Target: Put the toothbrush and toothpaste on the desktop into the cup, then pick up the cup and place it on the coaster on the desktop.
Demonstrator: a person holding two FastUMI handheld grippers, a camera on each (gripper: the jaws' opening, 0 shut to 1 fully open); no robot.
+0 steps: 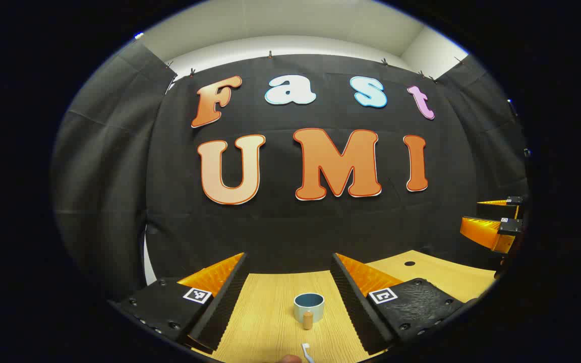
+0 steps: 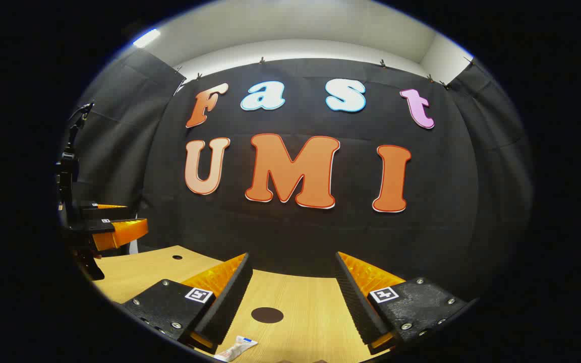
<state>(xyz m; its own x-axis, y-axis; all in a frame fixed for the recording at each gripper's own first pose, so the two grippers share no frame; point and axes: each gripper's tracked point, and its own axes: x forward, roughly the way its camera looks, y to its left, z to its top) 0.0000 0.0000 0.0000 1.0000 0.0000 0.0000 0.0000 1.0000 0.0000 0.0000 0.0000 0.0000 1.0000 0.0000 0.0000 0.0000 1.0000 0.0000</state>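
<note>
left gripper (image 1: 289,297) wide open, empty | right gripper (image 2: 293,297) same | cup (image 1: 308,307) mid-desk

A light wooden desktop (image 1: 265,322) with a fine grain runs up to the booth's black cloth wall and has a small round hole (image 1: 410,263) near its far edge. On it stands a cup (image 1: 308,306), pale outside and blue inside, upright, with a wooden handle facing the camera, and nearer lies the white head of a toothbrush (image 1: 306,351). In the right gripper view a dark round coaster (image 2: 267,315) lies flat, with a white toothpaste (image 2: 236,348) tube nearer, apart from it
</note>
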